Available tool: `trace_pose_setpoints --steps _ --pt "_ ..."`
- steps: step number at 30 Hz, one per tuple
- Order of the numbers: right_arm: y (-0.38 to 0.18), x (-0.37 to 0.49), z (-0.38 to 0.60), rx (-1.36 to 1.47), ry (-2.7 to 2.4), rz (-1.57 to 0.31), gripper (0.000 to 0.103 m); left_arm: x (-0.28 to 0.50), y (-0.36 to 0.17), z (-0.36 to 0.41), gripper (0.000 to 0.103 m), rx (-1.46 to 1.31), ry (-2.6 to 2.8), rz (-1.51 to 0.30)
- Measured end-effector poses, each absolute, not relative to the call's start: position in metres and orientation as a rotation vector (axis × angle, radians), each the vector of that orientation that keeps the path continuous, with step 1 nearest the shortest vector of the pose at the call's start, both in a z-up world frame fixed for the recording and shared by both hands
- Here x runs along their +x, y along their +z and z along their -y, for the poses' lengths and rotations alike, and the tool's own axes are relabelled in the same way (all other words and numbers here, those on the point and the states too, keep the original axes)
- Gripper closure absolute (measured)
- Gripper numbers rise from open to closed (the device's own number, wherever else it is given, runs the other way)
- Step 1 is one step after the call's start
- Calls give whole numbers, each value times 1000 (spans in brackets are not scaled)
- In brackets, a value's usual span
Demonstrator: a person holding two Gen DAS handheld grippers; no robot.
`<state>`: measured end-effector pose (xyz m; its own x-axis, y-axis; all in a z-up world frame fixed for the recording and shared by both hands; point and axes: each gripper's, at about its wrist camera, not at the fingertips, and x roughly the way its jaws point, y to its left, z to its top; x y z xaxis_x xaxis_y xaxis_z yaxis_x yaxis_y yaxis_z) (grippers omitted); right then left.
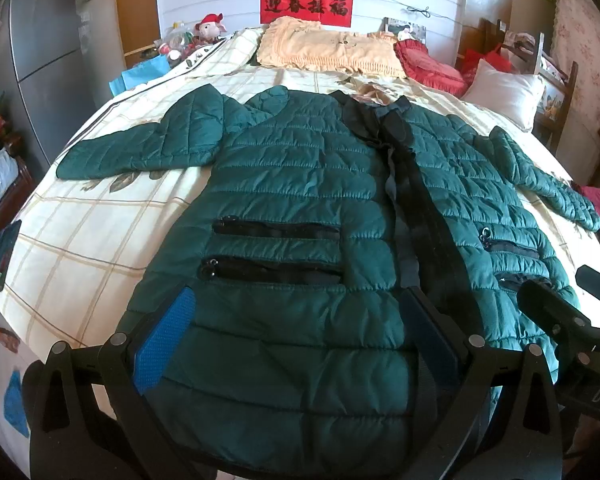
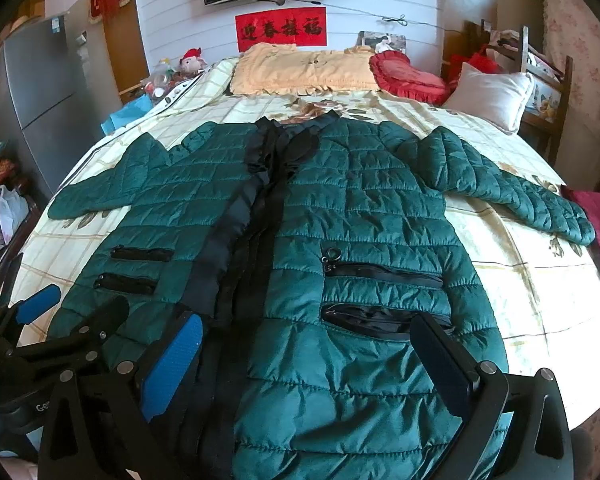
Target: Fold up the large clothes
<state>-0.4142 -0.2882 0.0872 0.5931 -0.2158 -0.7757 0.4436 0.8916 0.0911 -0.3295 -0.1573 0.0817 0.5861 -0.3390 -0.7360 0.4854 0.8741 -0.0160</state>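
Observation:
A dark green quilted jacket (image 1: 292, 184) lies flat and face up on the bed, sleeves spread out to both sides, black front placket down its middle. It also shows in the right wrist view (image 2: 360, 216). My left gripper (image 1: 296, 312) is open and empty, hovering over the jacket's left front panel near the hem. My right gripper (image 2: 308, 340) is open and empty over the right front panel near the hem. The left gripper's fingers (image 2: 40, 304) show at the left edge of the right wrist view; the right gripper's fingers (image 1: 548, 304) show at the right edge of the left wrist view.
The bed has a cream checked sheet (image 1: 80, 232). A yellow pillow (image 1: 328, 50), a red cushion (image 1: 428, 64) and a white pillow (image 1: 504, 92) lie at the head. A grey fridge (image 1: 44, 48) stands at the left. Wooden furniture (image 2: 548, 80) stands at the right.

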Motion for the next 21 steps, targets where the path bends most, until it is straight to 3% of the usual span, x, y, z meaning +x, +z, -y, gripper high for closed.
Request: trace_pose_setpoints --steps 21 --pt "83 -403 289 293 -383 -876 0 -323 82 156 1 186 -474 -806"
